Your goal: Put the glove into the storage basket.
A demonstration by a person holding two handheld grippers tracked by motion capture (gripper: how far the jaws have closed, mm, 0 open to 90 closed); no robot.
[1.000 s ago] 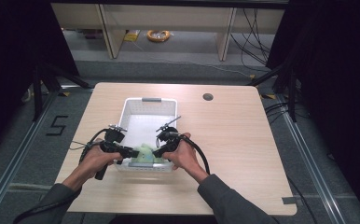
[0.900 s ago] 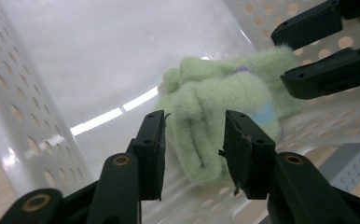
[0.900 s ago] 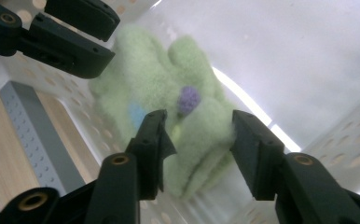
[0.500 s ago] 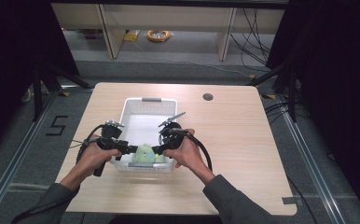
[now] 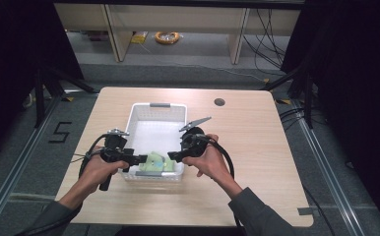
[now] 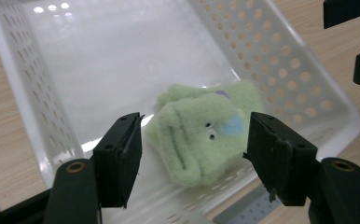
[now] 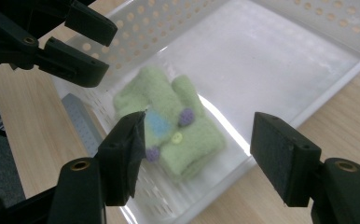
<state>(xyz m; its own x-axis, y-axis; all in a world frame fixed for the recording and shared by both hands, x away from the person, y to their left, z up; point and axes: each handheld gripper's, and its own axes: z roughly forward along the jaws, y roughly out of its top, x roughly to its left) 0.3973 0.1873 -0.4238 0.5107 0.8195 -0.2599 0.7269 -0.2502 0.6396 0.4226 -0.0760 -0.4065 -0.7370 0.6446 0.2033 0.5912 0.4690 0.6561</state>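
- A folded green fleece cloth (image 5: pixel 156 162) is seen lying on the floor of the white perforated basket (image 5: pixel 157 109), at the basket's near end, against its near wall.
- The left gripper (image 5: pixel 140 159) is held above the basket's near left corner; its jaws have just been opening and stand apart, with nothing pressed.
- The right gripper (image 5: pixel 172 156) is held above the basket's near right corner; its jaws have likewise just been opening and stand apart, clear of the cloth.
- The basket is set on the wooden table (image 5: pixel 257 147).

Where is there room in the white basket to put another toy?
The white basket is bare from its far wall to the folded green cloth toy, which lies against the near wall. That near end is crowded: the left gripper and right gripper hover open beside the toy. The table right of the basket is bare too.
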